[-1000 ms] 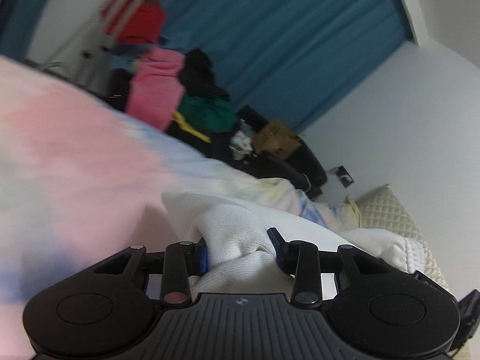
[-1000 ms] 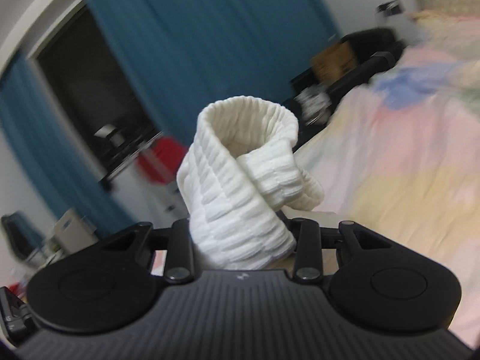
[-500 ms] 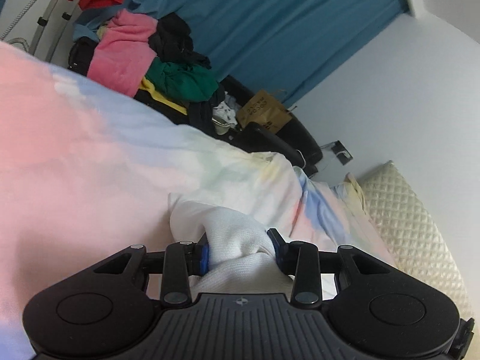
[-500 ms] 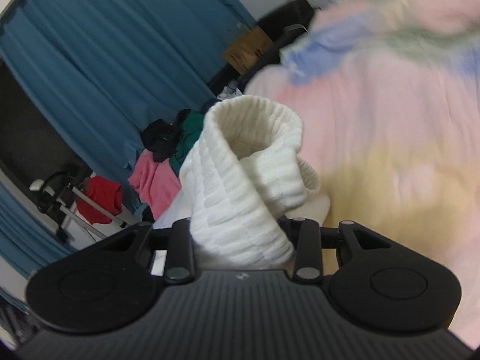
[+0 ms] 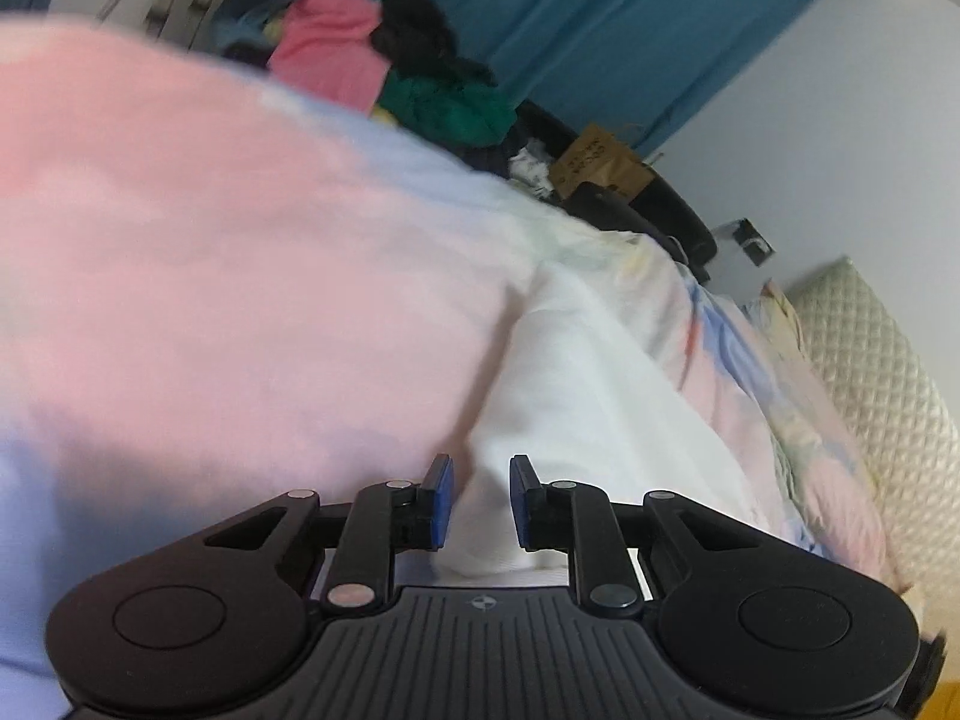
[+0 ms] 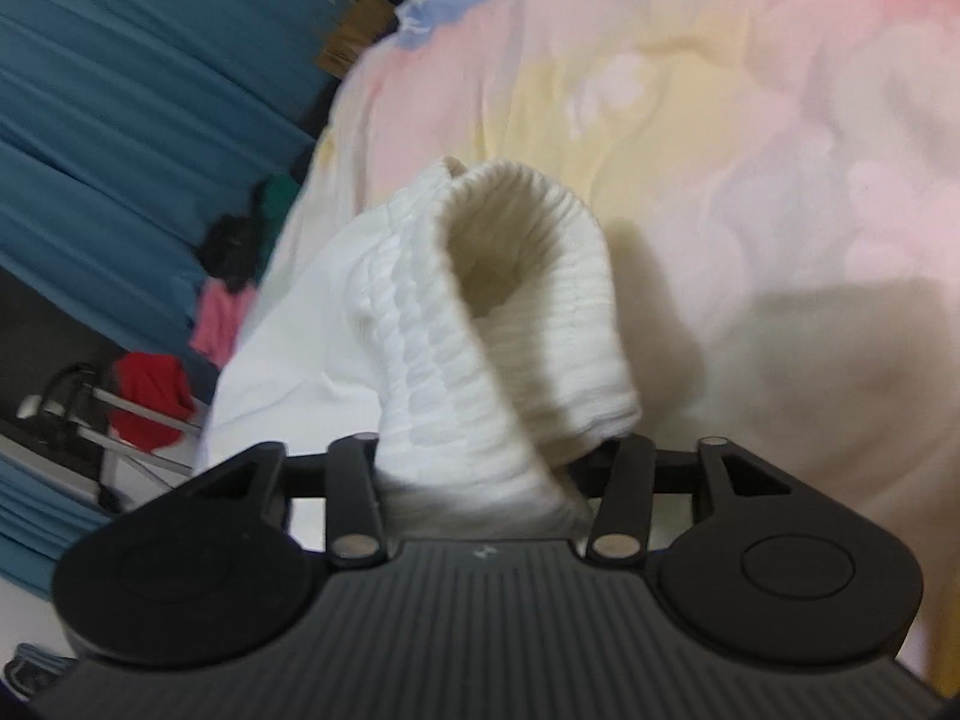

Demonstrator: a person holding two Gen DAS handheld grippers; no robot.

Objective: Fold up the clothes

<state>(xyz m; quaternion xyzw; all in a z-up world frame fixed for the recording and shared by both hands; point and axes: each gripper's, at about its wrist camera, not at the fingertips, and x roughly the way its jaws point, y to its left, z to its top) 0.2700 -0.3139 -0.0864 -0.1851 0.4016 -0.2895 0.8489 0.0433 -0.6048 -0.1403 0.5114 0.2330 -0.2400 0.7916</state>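
A: White garment [image 5: 576, 372] is seen laid on the bed [image 5: 210, 252], stretched away from the left tool [image 5: 480, 495]. Left tool state?

B: Jaws are parted now, narrow gap, blue pads [image 5: 441, 498] bare. Cloth lies under and between them but isn't pinched. Half a sec ago a bunch of the white fabric was clamped there, so it's been let go.

A: And the right tool [image 6: 486, 480]?

B: Closed on the ribbed cuff [image 6: 516, 312], same as in the earlier frames. The cuff stands up as an open loop in front of the fingers. The rest of the garment [image 6: 300, 360] trails off to the left of it, onto the bed. The view has been swung down twd the pastel bed cover [image 6: 750, 150]; earlier more curtain was seen.

A: Meaning for the fold?

B: Judged: one end has been set down and released, the other is being brought over or down. So the lay-out or first fold is prob. part done on the left side only. Whether the body lies flat can't be told; left view is blurred.

A: Risk?

B: Loose knit is likely to drag or bunch if the cuff is pulled w/o the other end being pinned. Cuff should be lowered, not tugged.

A: Background?

B: Pile of clothes [image 5: 420, 78] beside the bed, blue curtain [image 5: 600, 18] behind. Not touched.
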